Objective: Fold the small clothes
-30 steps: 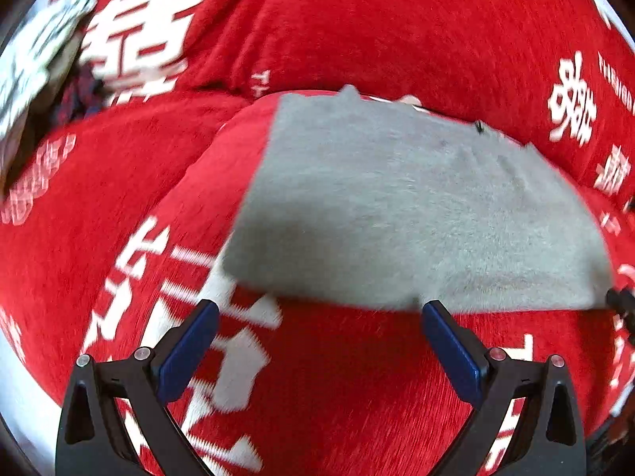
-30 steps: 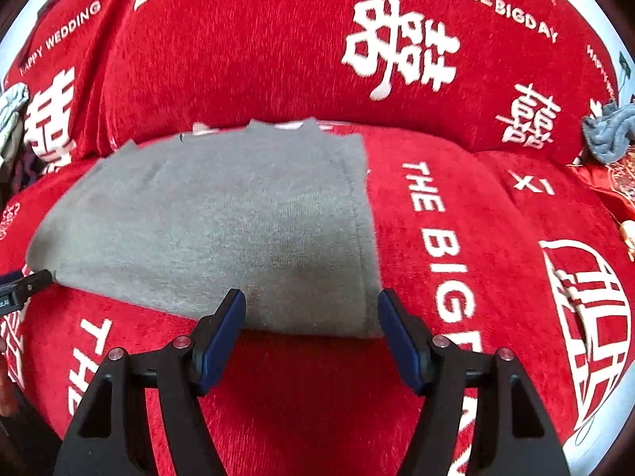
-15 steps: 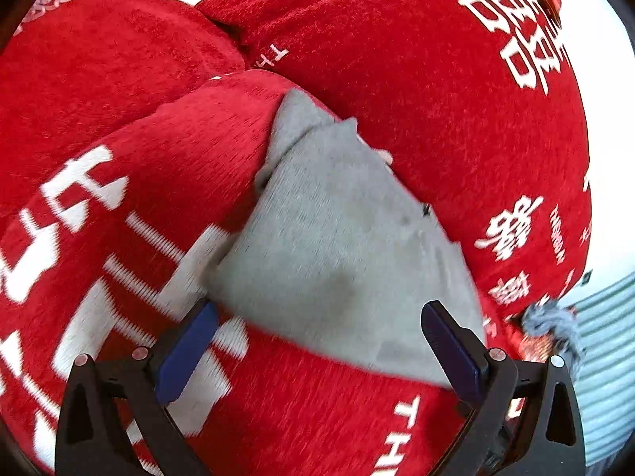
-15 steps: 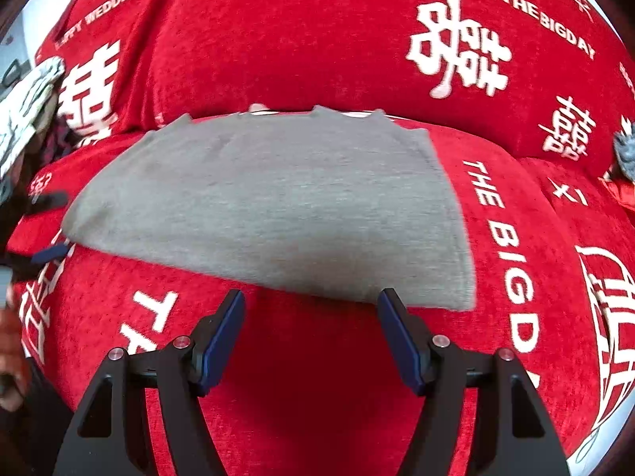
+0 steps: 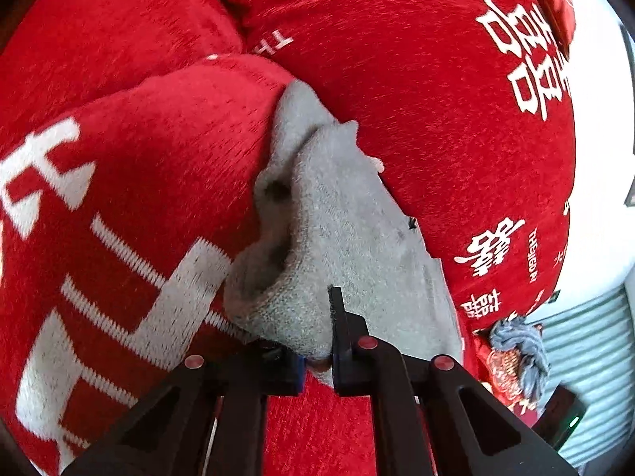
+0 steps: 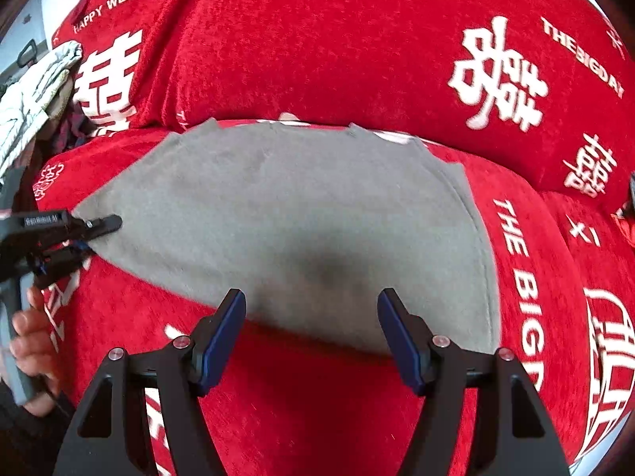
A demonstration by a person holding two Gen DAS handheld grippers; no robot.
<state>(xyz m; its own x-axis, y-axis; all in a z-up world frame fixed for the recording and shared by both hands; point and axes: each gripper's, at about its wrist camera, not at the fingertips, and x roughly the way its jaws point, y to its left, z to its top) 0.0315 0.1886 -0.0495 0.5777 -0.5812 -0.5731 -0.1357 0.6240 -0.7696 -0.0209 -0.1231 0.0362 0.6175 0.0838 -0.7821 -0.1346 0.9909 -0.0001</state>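
Note:
A grey garment [image 6: 297,206] lies spread flat on a red sofa seat [image 6: 317,416] printed with white characters. In the left wrist view its near corner [image 5: 293,317] bunches up into folds between my fingers. My left gripper [image 5: 317,341] is closing on that corner, pads pinching the cloth. From the right wrist view the same gripper [image 6: 95,234] grips the garment's left tip. My right gripper [image 6: 311,297] stands open just above the garment's near edge, nothing between its blue pads.
The red backrest [image 6: 337,47] rises right behind the garment. A crumpled grey-blue cloth [image 5: 520,349] lies at the sofa's far end. A pale patterned cloth [image 6: 35,87] is piled at the left. A person's hand [image 6: 27,341] holds the left gripper's handle.
The left gripper went from wide open to pinched on the garment's corner, rolling and closing in on it. The right gripper slid left along the near edge and stayed open.

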